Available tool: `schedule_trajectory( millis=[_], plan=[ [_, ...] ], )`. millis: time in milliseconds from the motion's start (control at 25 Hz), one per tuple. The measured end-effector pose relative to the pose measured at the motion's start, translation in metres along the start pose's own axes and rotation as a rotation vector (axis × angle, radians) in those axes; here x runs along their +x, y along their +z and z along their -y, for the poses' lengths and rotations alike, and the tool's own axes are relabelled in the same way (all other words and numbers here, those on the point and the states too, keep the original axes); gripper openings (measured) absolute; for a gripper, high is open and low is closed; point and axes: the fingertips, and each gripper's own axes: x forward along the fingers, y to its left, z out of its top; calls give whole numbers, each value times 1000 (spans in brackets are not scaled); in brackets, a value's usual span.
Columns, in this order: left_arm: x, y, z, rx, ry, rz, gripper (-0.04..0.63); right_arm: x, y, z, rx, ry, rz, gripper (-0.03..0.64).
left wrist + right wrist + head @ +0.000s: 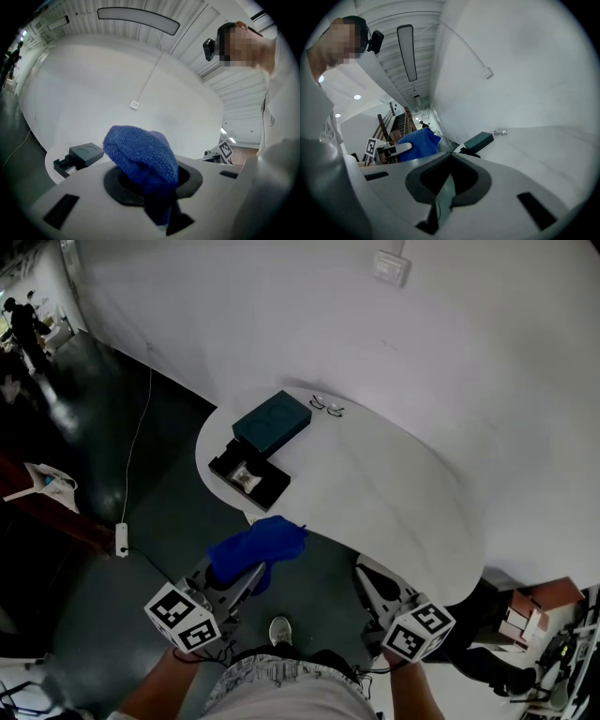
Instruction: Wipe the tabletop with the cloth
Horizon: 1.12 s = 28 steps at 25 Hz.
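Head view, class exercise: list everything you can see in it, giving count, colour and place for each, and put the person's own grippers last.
table: one, white, curved edge, middle of the view
box: one, dark teal, closed, on the table's far left part
tray: one, black, open, something pale inside, next to the box by the table's edge
small metal item: one, silvery, on the table right of the box; too small to identify
wall plate: one, white, on the wall above
cable: one, white, on the dark floor at left
cloth: one, blue, at the table's near edge
left gripper: one, shut on the cloth
right gripper: one, jaws together, empty
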Motion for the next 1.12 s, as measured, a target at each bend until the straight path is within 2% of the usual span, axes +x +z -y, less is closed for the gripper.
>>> schedule_trajectory(
  millis=[560, 1120],
  plan=[
    [27, 9, -40, -3, 10, -5, 115, 37, 15, 32, 17, -20, -7, 7],
    [106, 14, -76, -5, 55, -21, 115, 81, 49, 106, 25, 24, -45, 6]
  ],
)
